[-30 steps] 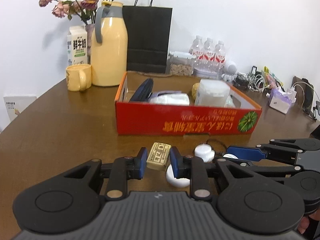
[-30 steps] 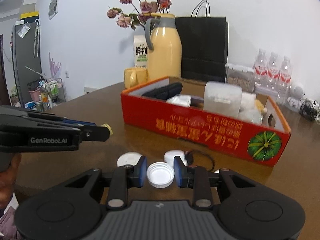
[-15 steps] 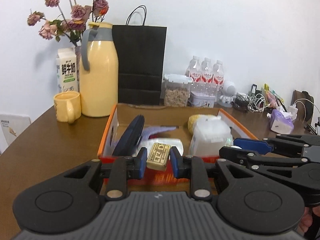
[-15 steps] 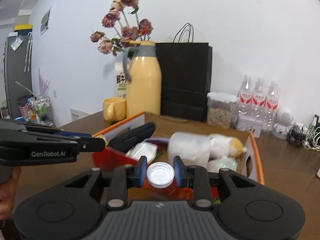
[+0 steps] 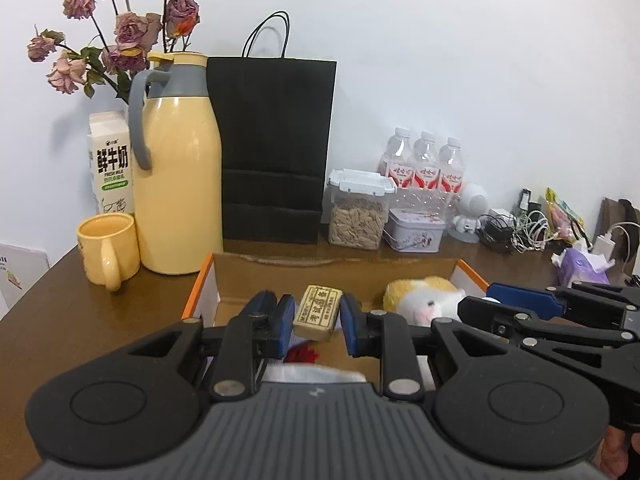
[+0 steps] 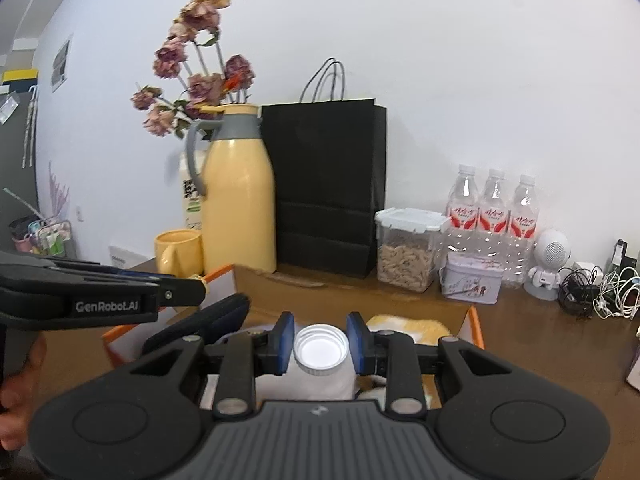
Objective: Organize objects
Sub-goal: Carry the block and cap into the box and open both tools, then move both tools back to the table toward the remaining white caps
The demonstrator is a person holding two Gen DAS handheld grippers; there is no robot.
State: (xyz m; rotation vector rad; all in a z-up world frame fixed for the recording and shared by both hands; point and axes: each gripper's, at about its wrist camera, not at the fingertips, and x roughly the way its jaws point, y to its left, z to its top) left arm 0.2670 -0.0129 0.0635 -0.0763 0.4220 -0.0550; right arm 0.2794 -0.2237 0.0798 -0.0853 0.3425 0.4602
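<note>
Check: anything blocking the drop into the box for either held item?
Nothing visible blocks either drop. The left gripper holds the eraser and the right gripper the white cap above the open box. Below lie only box contents.

Glossy brown wood table (image 5: 60, 320); matt black paper bag (image 5: 276, 152); cardboard box (image 5: 336, 276).

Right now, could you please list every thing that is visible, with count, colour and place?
cardboard box: 1, orange-rimmed, table centre
soft plush toy: 1, yellow-white, inside box
tall thermos jug: 1, yellow, grey handle, behind box
ceramic mug: 1, yellow, left of jug
milk carton: 1, white, behind mug
dried roses: one bunch, pink, behind jug
paper bag: 1, black, against wall
clear food container: 1, white lid
water bottles: 3, clear, red labels
small tin: 1, pale
tangled cables: right
small wrapped block: 1, tan, in left gripper
plastic bottle cap: 1, white, in right gripper
</note>
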